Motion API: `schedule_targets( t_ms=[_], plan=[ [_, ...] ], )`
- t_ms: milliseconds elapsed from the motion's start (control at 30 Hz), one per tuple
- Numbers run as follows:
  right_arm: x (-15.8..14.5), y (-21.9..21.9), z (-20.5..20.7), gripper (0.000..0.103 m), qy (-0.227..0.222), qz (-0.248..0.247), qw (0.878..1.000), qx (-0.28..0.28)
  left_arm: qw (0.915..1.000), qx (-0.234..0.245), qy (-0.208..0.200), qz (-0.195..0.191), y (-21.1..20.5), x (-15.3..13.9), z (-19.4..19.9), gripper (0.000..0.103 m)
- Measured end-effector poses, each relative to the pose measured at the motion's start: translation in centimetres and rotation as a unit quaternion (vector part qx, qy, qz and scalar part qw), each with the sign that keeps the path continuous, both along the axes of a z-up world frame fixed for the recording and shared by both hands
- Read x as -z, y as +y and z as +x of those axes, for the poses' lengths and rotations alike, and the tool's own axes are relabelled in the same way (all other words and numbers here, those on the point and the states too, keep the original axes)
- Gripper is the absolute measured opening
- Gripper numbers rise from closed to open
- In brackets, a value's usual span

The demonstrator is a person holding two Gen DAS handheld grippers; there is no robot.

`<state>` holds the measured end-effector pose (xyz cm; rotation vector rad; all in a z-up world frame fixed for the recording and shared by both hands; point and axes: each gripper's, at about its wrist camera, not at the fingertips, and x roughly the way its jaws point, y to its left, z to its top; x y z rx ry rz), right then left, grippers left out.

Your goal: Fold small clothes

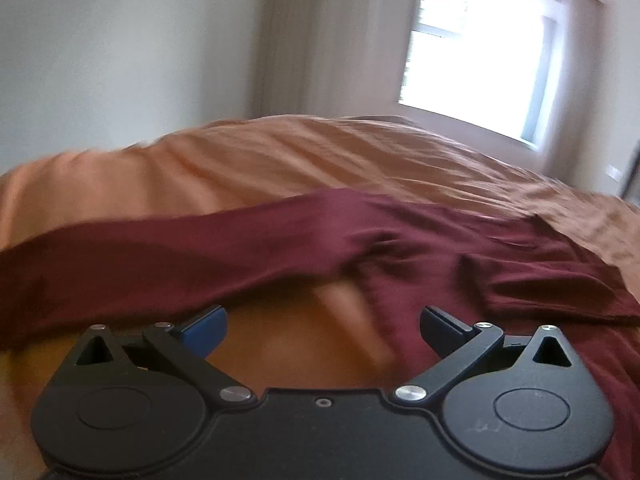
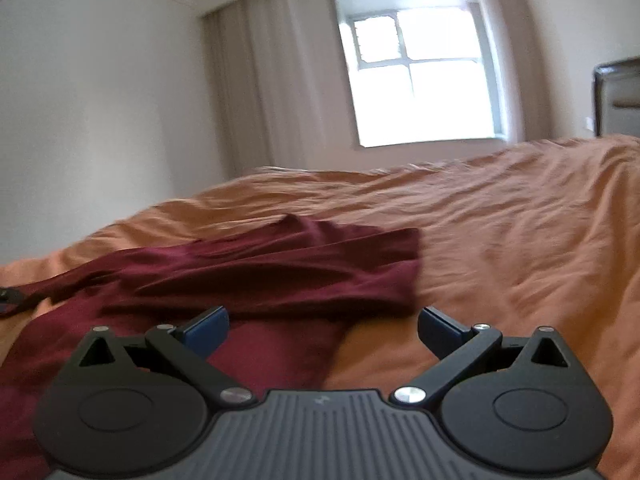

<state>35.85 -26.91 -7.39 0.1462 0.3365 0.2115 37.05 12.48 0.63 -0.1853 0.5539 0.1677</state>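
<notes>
The dark red shirt (image 2: 256, 276) lies half folded and still bumpy on the orange bed (image 2: 500, 232), and the left claw (image 1: 322, 330) and right claw (image 2: 323, 330) gape wide, holding nothing.

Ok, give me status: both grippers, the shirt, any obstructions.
Left gripper open, empty. Right gripper open, empty. Maroon shirt rumpled on orange bedspread, partly folded over, not gripped. Nothing in the way.
</notes>
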Motion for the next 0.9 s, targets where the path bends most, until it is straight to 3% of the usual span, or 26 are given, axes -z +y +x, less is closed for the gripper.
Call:
schedule_targets(
  t_ms=[200, 333, 500, 533, 667, 800, 900],
  plan=[
    [2.2, 1.8, 0.0, 0.103, 0.002, -0.041, 0.999, 0.001, 0.9952, -0.068, -0.015, -0.069, 6.8, 0.8, -3.9, 0.102],
    [3.7, 2.0, 1.2, 0.103, 0.046, -0.044, 0.998, -0.007, 0.9853, -0.107, -0.048, -0.125, 10.2, 1.5, -4.5, 0.102],
    [4.4, 1.7, 1.3, 0.103, 0.047, -0.038, 0.998, -0.01, 0.957, -0.177, -0.104, -0.205, 12.8, 2.3, -4.8, 0.097],
    [4.5, 1.7, 1.3, 0.103, 0.045, -0.038, 0.998, -0.01, 0.9516, -0.191, -0.113, -0.212, 13.0, 2.4, -4.9, 0.09],
    [4.6, 1.7, 1.2, 0.103, 0.043, -0.037, 0.998, -0.009, 0.9266, -0.287, -0.118, -0.213, 13.2, 2.6, -5.2, 0.04],
    [4.6, 1.7, 1.3, 0.103, 0.042, -0.035, 0.998, -0.01, 0.9006, -0.33, -0.138, -0.247, 13.5, 3.2, -5.9, 0.04],
    [4.6, 1.6, 1.2, 0.103, 0.042, -0.034, 0.999, -0.01, 0.8912, -0.354, -0.15, -0.24, 13.1, 3.0, -6.2, 0.056]
  ],
)
